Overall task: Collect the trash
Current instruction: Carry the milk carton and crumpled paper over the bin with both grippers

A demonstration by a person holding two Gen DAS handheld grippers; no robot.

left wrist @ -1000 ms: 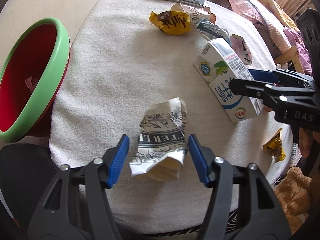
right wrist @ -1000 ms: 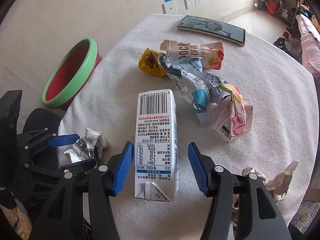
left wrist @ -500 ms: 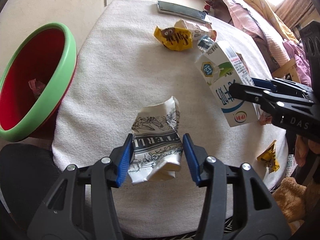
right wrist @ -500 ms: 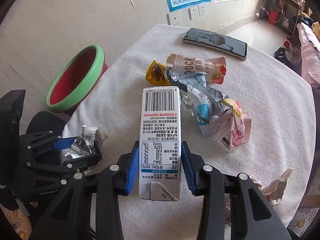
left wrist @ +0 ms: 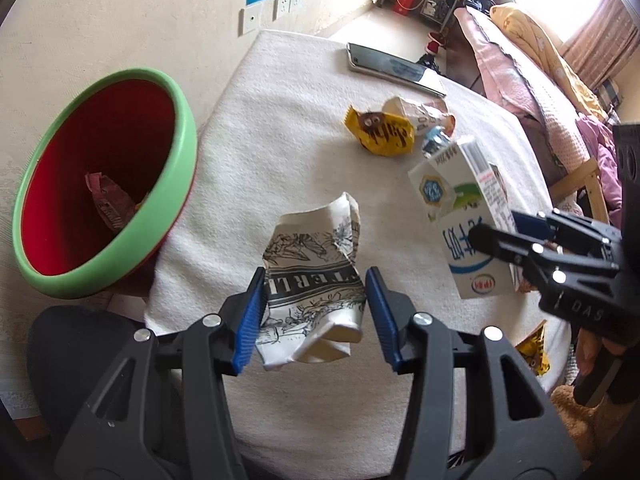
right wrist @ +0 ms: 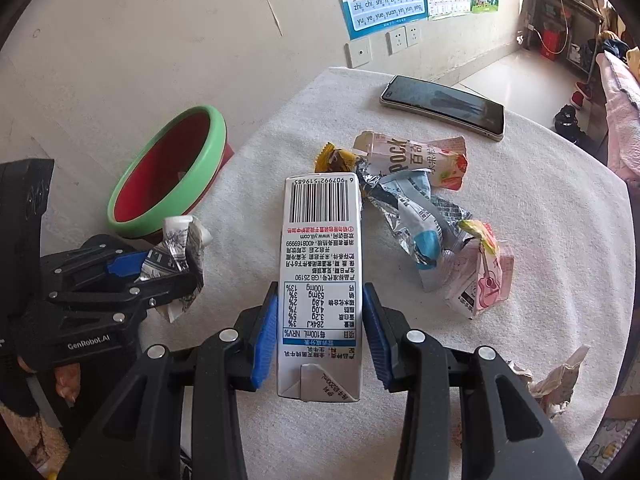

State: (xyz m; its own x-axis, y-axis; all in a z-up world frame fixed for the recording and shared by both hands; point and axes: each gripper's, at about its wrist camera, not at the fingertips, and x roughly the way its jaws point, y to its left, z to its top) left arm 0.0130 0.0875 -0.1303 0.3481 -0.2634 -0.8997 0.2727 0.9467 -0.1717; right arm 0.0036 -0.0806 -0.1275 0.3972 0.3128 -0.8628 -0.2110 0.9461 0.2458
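Observation:
My left gripper (left wrist: 316, 312) is shut on a crumpled printed paper cup (left wrist: 312, 280) and holds it above the white-clothed round table (left wrist: 280, 120). My right gripper (right wrist: 320, 328) is shut on a white milk carton (right wrist: 320, 280), lifted off the table; the carton also shows in the left wrist view (left wrist: 464, 216). A red bin with a green rim (left wrist: 104, 184) stands left of the table, with some trash inside. The cup and left gripper show at the left of the right wrist view (right wrist: 176, 256).
Loose wrappers lie mid-table: a yellow one (left wrist: 380, 132), a Pocky packet (right wrist: 412, 156), a silver-blue wrapper (right wrist: 416, 224), a pink carton (right wrist: 484, 280). A phone (right wrist: 444, 104) lies at the far edge. Crumpled paper (right wrist: 556, 380) lies at the right edge. A bed (left wrist: 520, 52) stands behind.
Both grippers closed on their items, the left on the paper cup and the right on the milk carton, and lifted them off the table.

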